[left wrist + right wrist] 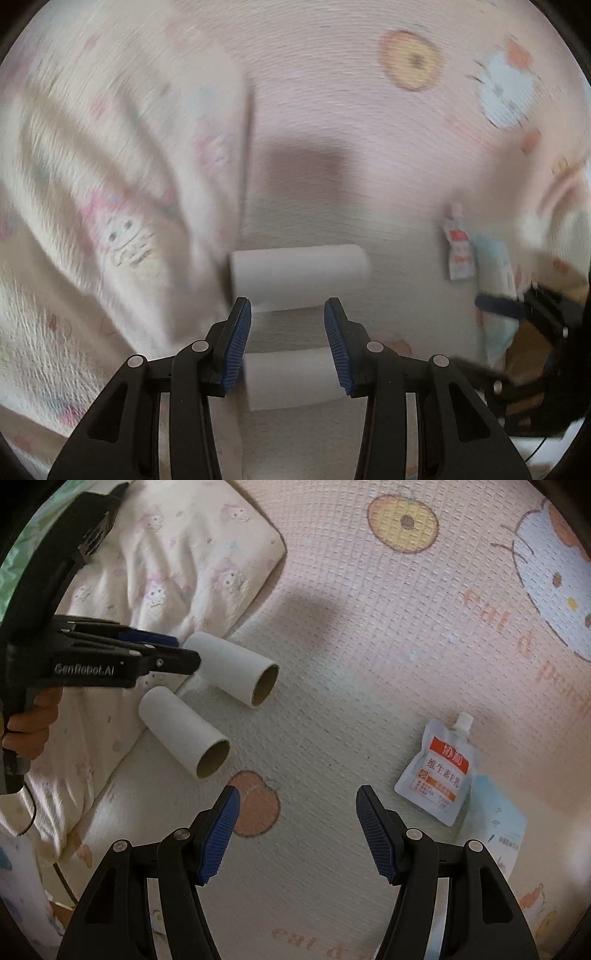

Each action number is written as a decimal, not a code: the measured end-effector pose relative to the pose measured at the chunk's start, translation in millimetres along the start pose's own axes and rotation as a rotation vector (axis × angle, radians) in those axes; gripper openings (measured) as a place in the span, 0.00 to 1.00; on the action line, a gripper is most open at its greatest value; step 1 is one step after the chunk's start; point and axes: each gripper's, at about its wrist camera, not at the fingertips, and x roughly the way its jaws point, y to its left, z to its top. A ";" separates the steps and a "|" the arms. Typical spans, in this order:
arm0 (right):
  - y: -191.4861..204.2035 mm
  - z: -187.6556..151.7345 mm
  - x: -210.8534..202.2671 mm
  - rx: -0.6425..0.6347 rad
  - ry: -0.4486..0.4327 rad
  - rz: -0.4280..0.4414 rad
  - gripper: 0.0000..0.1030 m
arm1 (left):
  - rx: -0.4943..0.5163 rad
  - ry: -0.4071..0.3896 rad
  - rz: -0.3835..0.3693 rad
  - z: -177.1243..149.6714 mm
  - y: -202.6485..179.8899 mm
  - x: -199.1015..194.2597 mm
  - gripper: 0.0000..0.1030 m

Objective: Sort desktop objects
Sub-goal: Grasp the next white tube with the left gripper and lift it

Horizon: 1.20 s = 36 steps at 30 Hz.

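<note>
Two white cardboard tubes lie side by side on the printed mat (369,627), the far tube (231,672) and the near tube (184,733). My left gripper (181,650), held in a hand, hovers over the far tube's left end. In the blurred left wrist view the left gripper (288,310) is open; the near tube (291,380) shows between its fingers untouched, and the far tube (299,273) lies just beyond the tips. My right gripper (298,794) is open over a peach print, holding nothing. A white spouted pouch (439,771) with an orange label lies to its right.
A cream pillow (177,561) with bunny prints borders the tubes on the left. A pale blue packet (495,830) lies under the pouch's lower edge. In the left wrist view the pouch (458,254) and the right gripper's fingers (498,306) sit at the right edge.
</note>
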 end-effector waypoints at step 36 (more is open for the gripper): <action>7.5 23.9 43.1 -0.149 0.045 0.007 0.61 | 0.268 0.057 -0.113 -19.6 -28.9 10.7 0.19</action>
